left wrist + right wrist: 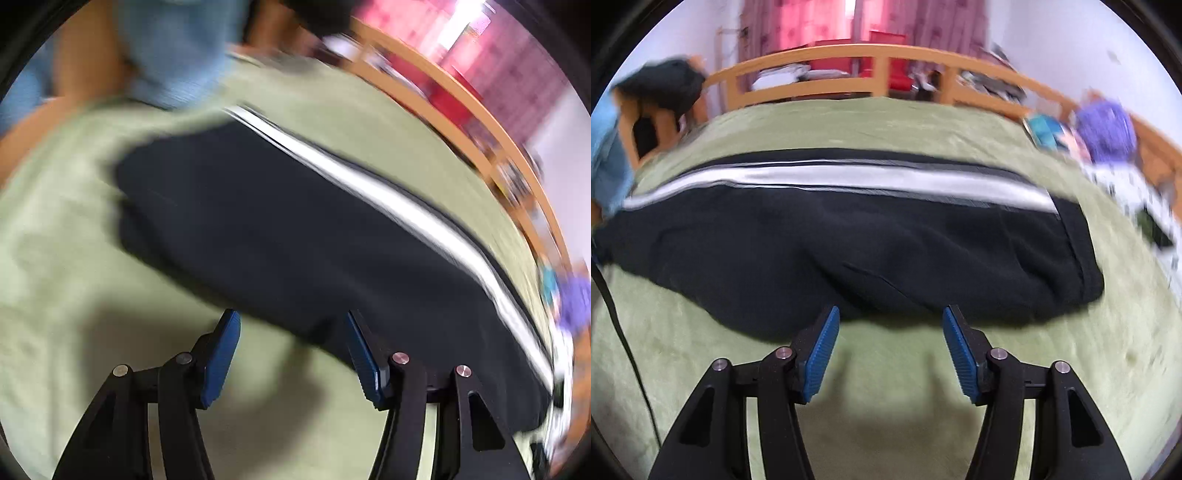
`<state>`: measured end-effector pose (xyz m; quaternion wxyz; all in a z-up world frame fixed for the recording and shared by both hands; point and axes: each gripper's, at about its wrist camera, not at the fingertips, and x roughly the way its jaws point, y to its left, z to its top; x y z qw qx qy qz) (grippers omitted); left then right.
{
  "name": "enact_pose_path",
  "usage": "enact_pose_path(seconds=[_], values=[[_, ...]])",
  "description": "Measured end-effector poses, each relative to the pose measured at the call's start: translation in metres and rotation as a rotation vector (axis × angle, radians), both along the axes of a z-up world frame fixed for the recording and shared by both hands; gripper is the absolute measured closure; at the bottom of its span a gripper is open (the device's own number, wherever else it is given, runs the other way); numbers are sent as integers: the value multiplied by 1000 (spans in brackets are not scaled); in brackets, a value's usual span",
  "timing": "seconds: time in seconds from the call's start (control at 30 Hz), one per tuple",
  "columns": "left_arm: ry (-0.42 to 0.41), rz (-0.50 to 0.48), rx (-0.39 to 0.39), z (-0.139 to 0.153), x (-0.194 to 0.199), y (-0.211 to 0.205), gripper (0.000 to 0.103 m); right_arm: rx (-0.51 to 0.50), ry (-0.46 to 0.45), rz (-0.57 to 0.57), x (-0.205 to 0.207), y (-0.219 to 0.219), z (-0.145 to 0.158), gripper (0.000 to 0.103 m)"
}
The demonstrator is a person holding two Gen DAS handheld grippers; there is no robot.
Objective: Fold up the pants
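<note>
Black pants (849, 240) with a white side stripe (849, 177) lie lengthwise across a green bedspread (905, 387), folded in half leg on leg. The waist end is at the right in the right wrist view. My right gripper (890, 332) is open and empty, just short of the pants' near edge. In the blurred left wrist view the pants (295, 240) run diagonally with the stripe (388, 199) on the far side. My left gripper (291, 336) is open and empty at the near edge of the pants.
A wooden bed rail (886, 55) runs along the far side, with pink curtains behind. A purple bundle (1108, 129) and a teal item (1045, 129) lie at the far right corner. A person in light blue (173, 48) stands at the left. A black strap (617, 325) hangs at the left.
</note>
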<state>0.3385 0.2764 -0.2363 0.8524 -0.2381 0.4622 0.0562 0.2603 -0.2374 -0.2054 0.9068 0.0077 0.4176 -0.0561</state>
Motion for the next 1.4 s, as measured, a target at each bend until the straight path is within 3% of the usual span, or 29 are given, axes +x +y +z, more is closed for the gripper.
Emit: enact_pose_path(seconds=[0.13,0.23,0.4,0.57,0.7,0.77,0.87,0.9,0.93,0.97,1.0,1.03,1.07,1.17,1.23,1.3,1.37,1.4], values=[[29,-76,-87,-16,-1,-49,46,101,39,-36,0,-45,-16,34],[1,-72,-81,-14,-7,-71,34,209,57,-84,7,-86,-26,34],[-33,-31,-105,-9,-8,-83,34,322,48,-157,8,-147,-42,30],[-32,0,-85,-11,-7,-92,34,559,13,-191,17,-198,-55,29],[-64,2,-100,-11,-11,-97,33,625,-36,-217,34,-216,-55,26],[-59,4,-108,-16,-5,-103,32,633,-19,-235,46,-217,-60,27],[-53,-14,-138,-22,3,-111,32,582,-7,-278,62,-212,-61,49],[-57,-8,-124,-22,6,-115,32,547,-14,-276,66,-209,-58,62],[-60,4,-108,-22,8,-117,32,493,-22,-257,69,-203,-54,69],[-60,15,-95,-22,10,-118,42,457,-34,-232,72,-204,-49,75],[-68,24,-67,-20,11,-119,76,439,-53,-218,72,-204,-42,79],[-70,27,-49,-19,13,-117,85,431,-77,-211,73,-207,-34,82],[-77,27,-83,-19,14,-111,86,443,-95,-221,74,-213,-28,84],[-75,52,-225,-24,9,-92,89,495,-127,-205,84,-234,-11,84],[-72,35,-200,-25,7,-95,89,411,-132,-187,92,-225,-10,84],[-64,11,-162,-23,5,-101,85,280,-16,-182,106,-211,-25,78],[-41,-4,-150,-20,3,-101,82,244,29,-184,105,-209,-33,72],[-27,-12,-142,-17,2,-99,75,231,30,-172,99,-210,-32,68]])
